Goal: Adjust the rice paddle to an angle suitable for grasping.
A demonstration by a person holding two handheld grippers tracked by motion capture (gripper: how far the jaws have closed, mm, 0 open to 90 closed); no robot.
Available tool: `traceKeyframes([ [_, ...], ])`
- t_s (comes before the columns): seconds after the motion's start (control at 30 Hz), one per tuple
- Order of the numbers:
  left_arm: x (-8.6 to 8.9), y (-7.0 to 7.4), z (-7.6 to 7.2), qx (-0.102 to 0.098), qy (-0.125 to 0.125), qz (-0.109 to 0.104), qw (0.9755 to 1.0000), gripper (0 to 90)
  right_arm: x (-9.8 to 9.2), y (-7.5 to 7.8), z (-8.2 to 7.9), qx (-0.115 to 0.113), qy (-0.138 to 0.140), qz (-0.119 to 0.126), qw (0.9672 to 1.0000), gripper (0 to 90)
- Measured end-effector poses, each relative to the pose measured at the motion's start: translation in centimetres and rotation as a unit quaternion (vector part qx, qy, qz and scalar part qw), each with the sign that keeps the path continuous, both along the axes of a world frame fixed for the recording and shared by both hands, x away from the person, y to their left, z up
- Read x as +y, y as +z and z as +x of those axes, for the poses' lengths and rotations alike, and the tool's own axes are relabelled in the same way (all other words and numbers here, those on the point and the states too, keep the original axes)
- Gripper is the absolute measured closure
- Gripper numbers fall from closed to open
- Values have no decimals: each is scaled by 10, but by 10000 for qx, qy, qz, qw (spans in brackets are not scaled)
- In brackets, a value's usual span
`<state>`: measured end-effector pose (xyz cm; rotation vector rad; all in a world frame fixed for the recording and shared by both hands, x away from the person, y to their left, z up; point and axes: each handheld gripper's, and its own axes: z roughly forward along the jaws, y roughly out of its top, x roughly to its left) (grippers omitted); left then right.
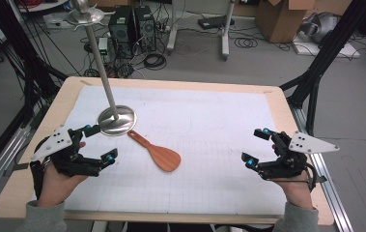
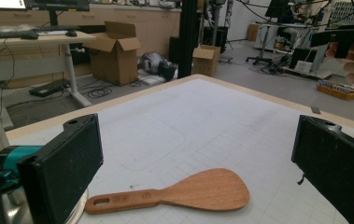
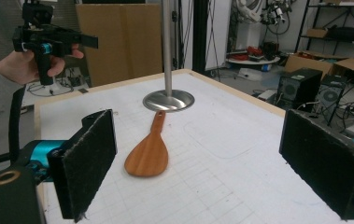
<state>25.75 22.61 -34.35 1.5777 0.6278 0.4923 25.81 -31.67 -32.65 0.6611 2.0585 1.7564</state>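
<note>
My left gripper (image 1: pixel 97 143) is held just above the white mat (image 1: pixel 209 125) at the left side of the table (image 1: pixel 60 104), and its two jaws are wide apart with nothing between the pads. The wooden spatula (image 1: pixel 155 152) lies flat on the mat a little in front of this gripper; in the left gripper view it (image 2: pixel 179 192) is seen low between my jaws, not touched by them. Its thin handle end reaches to the round metal base (image 1: pixel 117 120) of the tall stand, touching or almost touching the rim, and the broad blade points away toward the middle of the mat. My right gripper (image 1: pixel 258 145) is at the right side of the table, well apart from the spatula, and its jaws are also spread wide and hold nothing
</note>
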Motion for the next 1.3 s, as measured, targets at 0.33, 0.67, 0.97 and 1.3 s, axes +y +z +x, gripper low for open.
traceKeyframes([
  [0.33,-10,-4,4,-26,123,61,9999,76,-1,-1,0,30,-23,-30,10000,98],
  [0.67,-27,-16,15,365,377,351,9980,257,-5,-2,-2,73,-64,-39,9999,99],
  [0.97,-35,-27,21,548,342,473,9968,486,-15,-2,-5,68,-146,84,9998,100],
  [1.3,-57,-50,38,1093,326,772,9905,697,-15,-2,-4,73,34,0,10000,100],
])
